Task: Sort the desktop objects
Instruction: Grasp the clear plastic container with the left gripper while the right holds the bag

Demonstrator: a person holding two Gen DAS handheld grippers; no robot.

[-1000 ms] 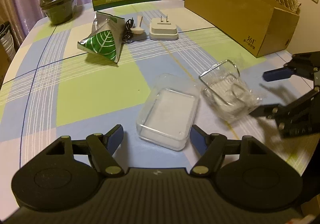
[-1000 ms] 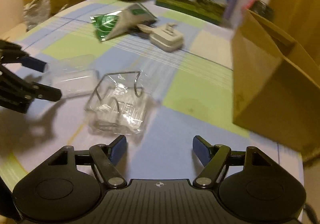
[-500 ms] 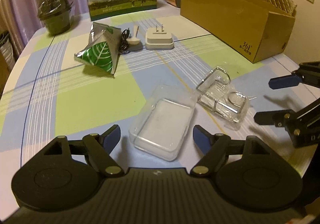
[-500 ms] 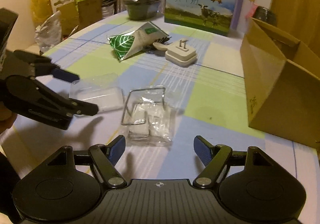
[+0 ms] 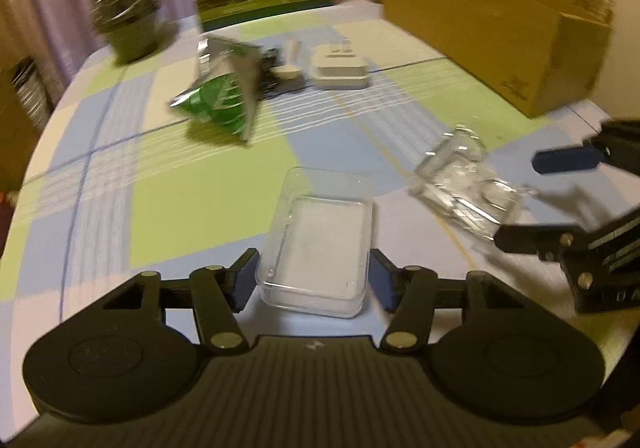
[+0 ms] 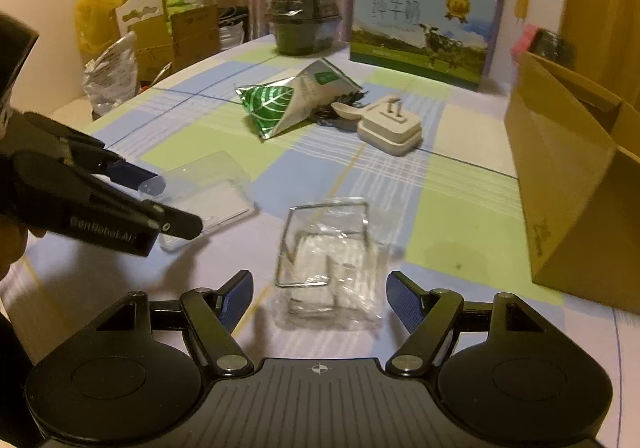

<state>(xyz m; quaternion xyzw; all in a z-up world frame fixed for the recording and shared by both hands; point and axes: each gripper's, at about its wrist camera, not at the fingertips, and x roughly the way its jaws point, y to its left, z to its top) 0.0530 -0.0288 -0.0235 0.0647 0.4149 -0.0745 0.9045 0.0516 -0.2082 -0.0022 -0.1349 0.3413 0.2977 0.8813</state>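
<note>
A clear plastic box (image 5: 320, 244) lies on the checked tablecloth between the fingers of my left gripper (image 5: 314, 276). Its jaws are closing on the box: the right pad is at the box's side and a thin gap shows at the left pad. From the right wrist the same gripper (image 6: 172, 203) straddles the box (image 6: 212, 187). A crumpled clear bag with a wire frame (image 6: 328, 260) lies between the fingers of my right gripper (image 6: 320, 292), whose jaws are closing without touching it. The right gripper (image 5: 536, 199) also shows beside the bag (image 5: 464, 183).
An open cardboard box (image 6: 572, 187) stands at the right edge. Farther back lie a green leaf-print packet (image 6: 280, 103), a small spoon (image 6: 348, 109) and a white plug adapter (image 6: 390, 127). Behind them stand a milk carton case (image 6: 420, 35) and dark stacked bowls (image 6: 302, 23).
The left jaws have narrowed around the clear plastic box. The right gripper has slid toward the bag, which now sits closer in between its fingers.
</note>
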